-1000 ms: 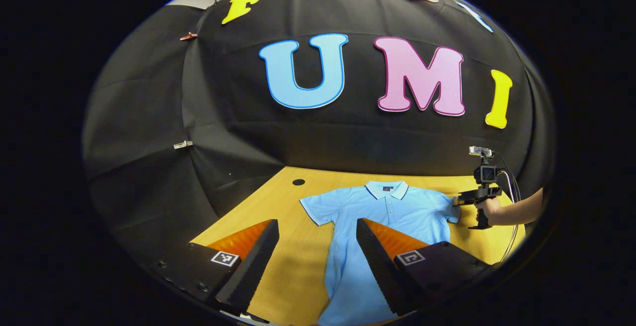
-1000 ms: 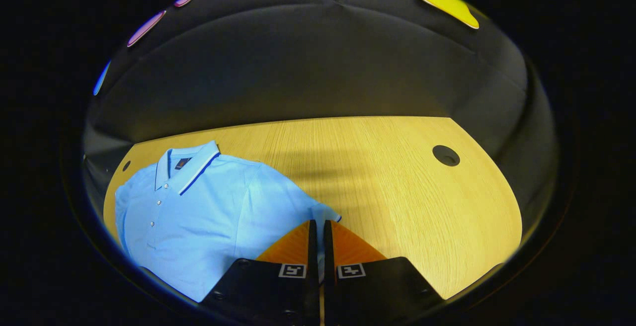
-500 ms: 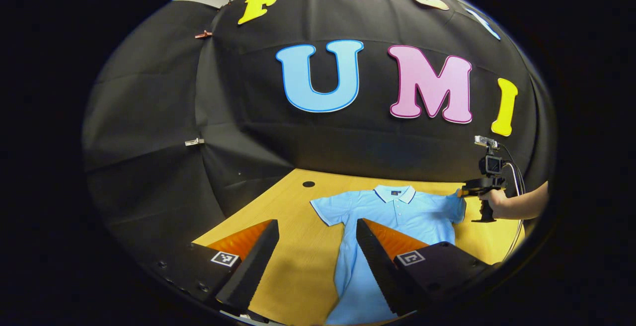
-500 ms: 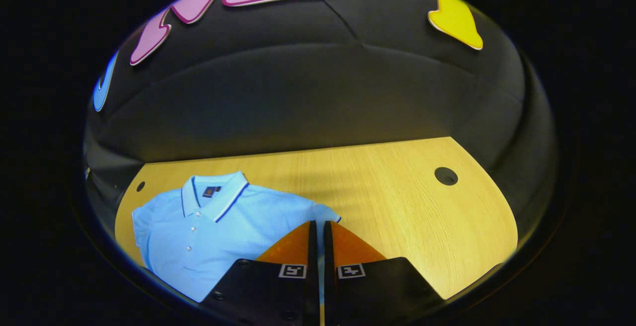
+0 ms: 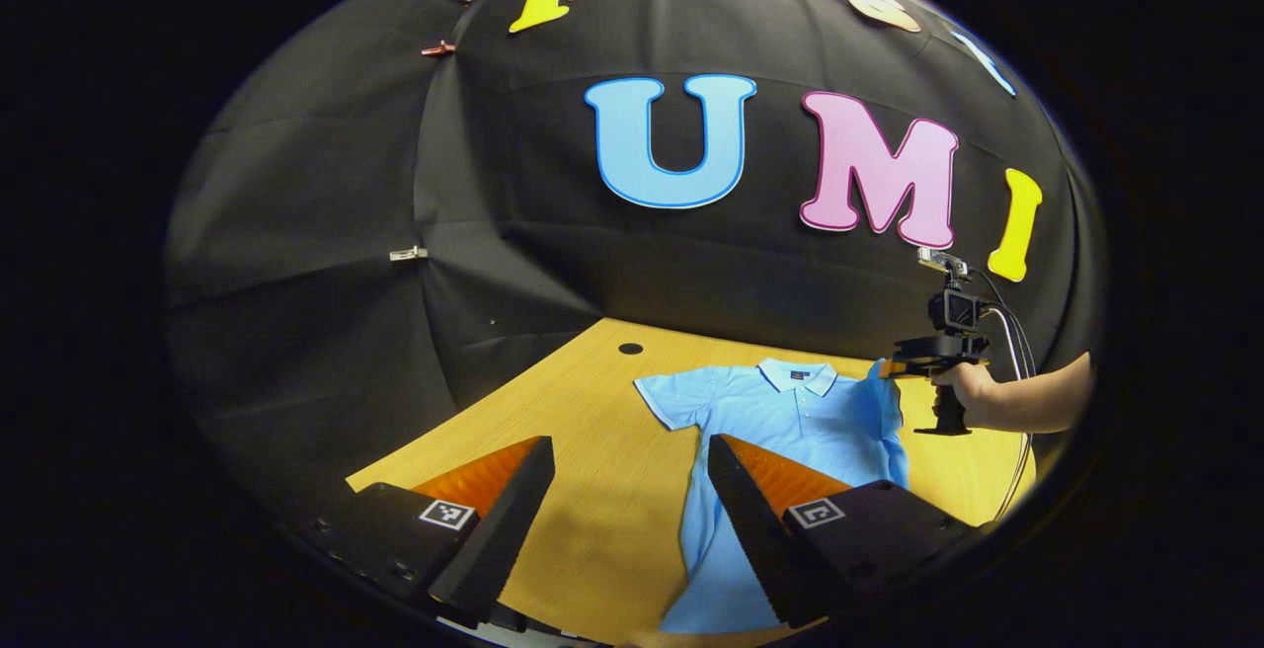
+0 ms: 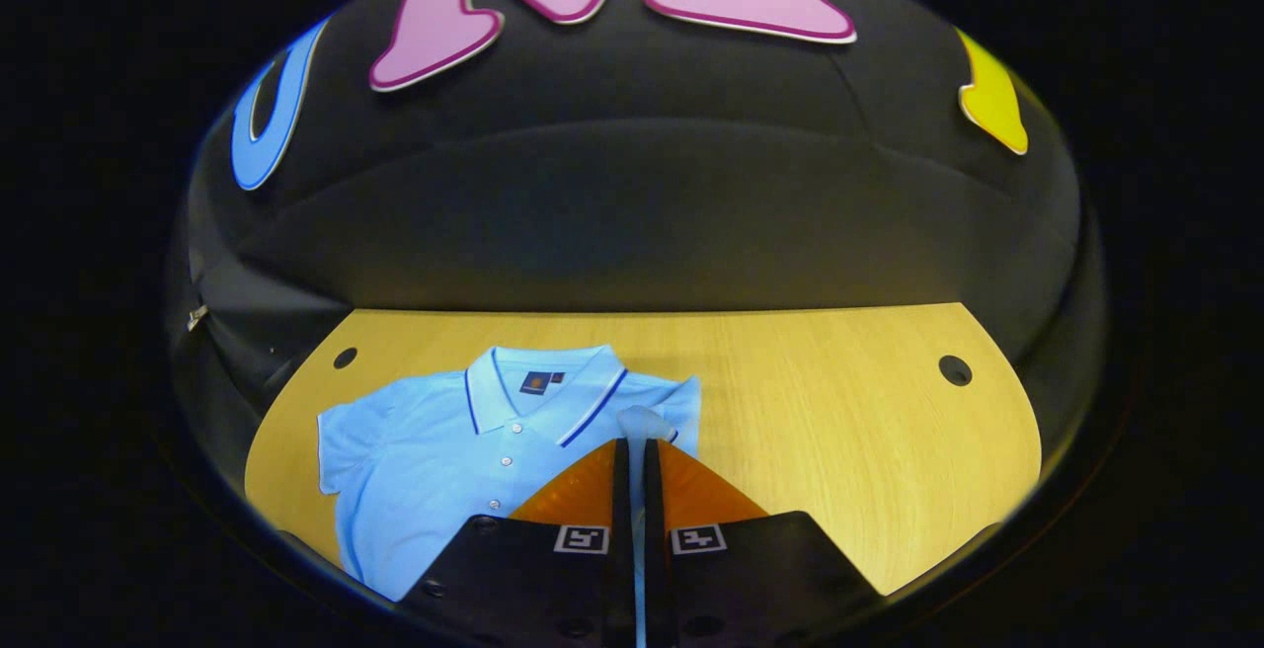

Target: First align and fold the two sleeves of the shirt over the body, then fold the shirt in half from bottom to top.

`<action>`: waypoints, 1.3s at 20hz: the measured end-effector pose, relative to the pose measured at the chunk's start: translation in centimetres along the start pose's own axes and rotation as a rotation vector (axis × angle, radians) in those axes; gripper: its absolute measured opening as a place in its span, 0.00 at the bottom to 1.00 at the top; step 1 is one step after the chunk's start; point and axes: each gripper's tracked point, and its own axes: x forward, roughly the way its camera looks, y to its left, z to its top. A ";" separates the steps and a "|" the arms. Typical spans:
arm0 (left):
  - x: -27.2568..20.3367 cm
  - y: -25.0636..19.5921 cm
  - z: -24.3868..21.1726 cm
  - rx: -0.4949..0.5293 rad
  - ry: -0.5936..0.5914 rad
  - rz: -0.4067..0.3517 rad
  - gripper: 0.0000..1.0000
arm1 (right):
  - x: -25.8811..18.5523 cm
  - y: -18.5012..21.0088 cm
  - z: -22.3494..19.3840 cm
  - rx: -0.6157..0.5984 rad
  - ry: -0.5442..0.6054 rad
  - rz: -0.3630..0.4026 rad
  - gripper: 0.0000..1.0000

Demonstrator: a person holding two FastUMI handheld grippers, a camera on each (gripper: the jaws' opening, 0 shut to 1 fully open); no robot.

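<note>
We see the right gripper (image 6: 632, 445) fingers pinching the shirt (image 6: 434, 450) sleeve (image 6: 640, 423) off the tabletop (image 6: 839, 411), left gripper (image 5: 632, 485) fingers spread wide, empty, above the hem.

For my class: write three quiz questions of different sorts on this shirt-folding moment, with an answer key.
1. True or false: the left gripper is shut on the shirt.
2. Which sleeve does the right gripper hold: A, the right sleeve; B, the left sleeve?
3. Fill in: the shirt lies on a ___ table.

Key: 1 false; 2 A; 3 wooden.
</note>
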 end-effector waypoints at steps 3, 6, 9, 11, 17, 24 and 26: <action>-0.3 1.7 -0.8 -0.012 0.015 0.022 1.00 | 0.2 2.7 -0.8 -0.042 0.009 0.029 0.08; -0.2 3.3 -1.7 -0.029 0.032 0.043 1.00 | 0.6 5.2 -2.6 -0.060 0.049 0.063 0.12; 0.5 4.3 -2.4 -0.033 0.041 0.052 0.99 | 0.8 7.7 -4.7 -0.083 0.092 0.116 0.16; 1.4 4.3 -2.7 -0.022 0.050 0.033 0.99 | 0.6 9.4 -6.1 -0.095 0.126 0.164 0.18; 7.0 2.3 -0.7 -0.048 0.037 -0.064 0.97 | -2.1 12.2 -8.8 -0.092 0.165 0.278 0.50; 17.4 -2.7 1.9 -0.034 0.036 -0.261 0.97 | -7.4 7.6 -4.6 -0.158 0.019 0.234 0.99; 21.2 -2.9 1.9 -0.020 0.045 -0.271 0.97 | -9.3 5.3 -3.2 -0.178 -0.023 0.206 0.99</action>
